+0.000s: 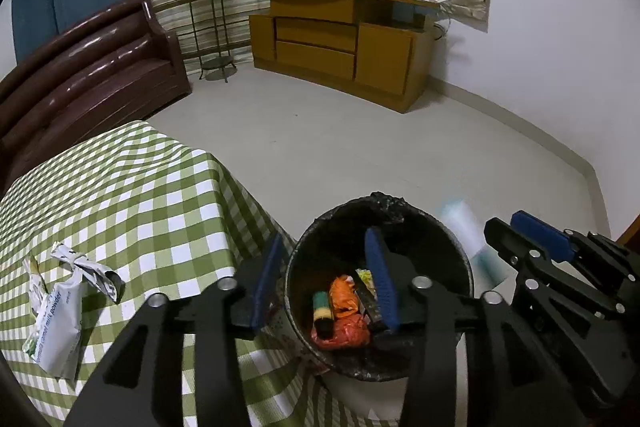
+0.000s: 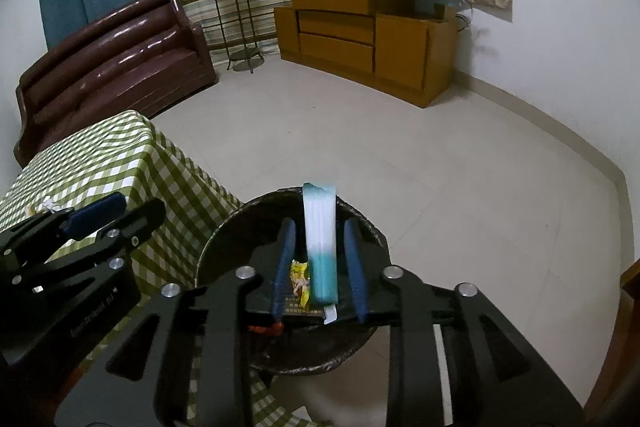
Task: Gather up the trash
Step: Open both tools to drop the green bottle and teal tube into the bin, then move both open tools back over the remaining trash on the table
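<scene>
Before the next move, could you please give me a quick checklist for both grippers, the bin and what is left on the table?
1. Right gripper over the bin: ok.
2. White-and-teal packet clear of the right pads: ok, gaps show on both sides.
3. Packet inside the bin: cannot tell; it appears blurred above it.
4. Left gripper empty and open: ok.
5. Bin has room: ok, wrappers lie at the bottom.
6. Table cleared: not ok, the milk powder bag and crumpled wrapper remain.

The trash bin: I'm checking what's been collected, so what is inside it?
Inside the trash bin: orange wrappers, a green-and-yellow roll, a yellow wrapper. The left gripper hides more.
</scene>
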A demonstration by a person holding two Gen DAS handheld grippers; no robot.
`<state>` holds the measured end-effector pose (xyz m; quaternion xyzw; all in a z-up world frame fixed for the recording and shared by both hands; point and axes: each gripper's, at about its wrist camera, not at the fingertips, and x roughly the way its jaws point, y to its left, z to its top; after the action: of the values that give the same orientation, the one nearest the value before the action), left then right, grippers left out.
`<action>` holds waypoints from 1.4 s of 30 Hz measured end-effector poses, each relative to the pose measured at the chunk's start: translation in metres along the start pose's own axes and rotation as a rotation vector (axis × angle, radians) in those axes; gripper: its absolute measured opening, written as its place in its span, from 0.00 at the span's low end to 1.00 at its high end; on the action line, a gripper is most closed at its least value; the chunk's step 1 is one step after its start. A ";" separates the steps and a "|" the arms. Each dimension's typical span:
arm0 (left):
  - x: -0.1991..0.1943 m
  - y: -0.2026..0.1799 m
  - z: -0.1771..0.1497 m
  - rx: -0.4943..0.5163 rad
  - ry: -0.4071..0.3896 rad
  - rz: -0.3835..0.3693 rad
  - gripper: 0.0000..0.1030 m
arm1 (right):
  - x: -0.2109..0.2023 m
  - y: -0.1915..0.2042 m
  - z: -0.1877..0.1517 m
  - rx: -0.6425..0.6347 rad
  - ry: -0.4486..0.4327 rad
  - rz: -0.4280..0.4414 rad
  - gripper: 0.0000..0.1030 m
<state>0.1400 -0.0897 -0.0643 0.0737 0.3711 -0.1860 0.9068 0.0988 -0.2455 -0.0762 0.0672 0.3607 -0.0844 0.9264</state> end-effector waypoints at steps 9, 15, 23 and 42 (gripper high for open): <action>0.000 0.001 0.000 -0.007 0.000 0.001 0.55 | 0.000 0.000 0.000 0.003 -0.001 -0.003 0.28; -0.004 0.006 0.000 -0.015 -0.005 0.006 0.57 | -0.005 -0.002 0.001 0.002 -0.010 -0.007 0.37; -0.030 0.028 -0.007 -0.043 -0.019 0.018 0.58 | -0.016 0.013 0.002 -0.010 -0.016 0.009 0.46; -0.115 0.149 -0.064 -0.192 -0.056 0.210 0.65 | -0.043 0.133 -0.011 -0.159 -0.001 0.165 0.53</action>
<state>0.0819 0.0967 -0.0302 0.0199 0.3521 -0.0559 0.9341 0.0876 -0.1087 -0.0467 0.0228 0.3592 0.0211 0.9328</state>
